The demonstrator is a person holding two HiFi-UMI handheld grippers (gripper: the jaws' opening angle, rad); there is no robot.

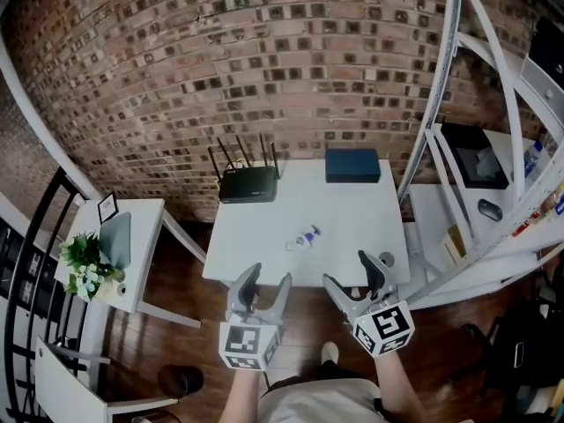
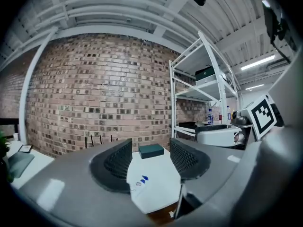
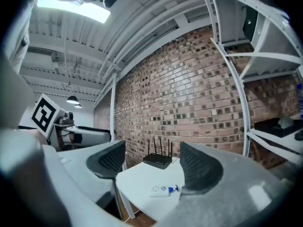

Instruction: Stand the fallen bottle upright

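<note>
Rough brick (image 1: pixel 264 77) backs a smooth white table (image 1: pixel 352 227); near its front edge lies a clear blue-capped plastic bottle (image 1: pixel 307 237); left gripper (image 1: pixel 267 278) and right gripper (image 1: pixel 350 271) gape empty.

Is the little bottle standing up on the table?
No, the bottle lies on its side near the middle of the white table.
</note>
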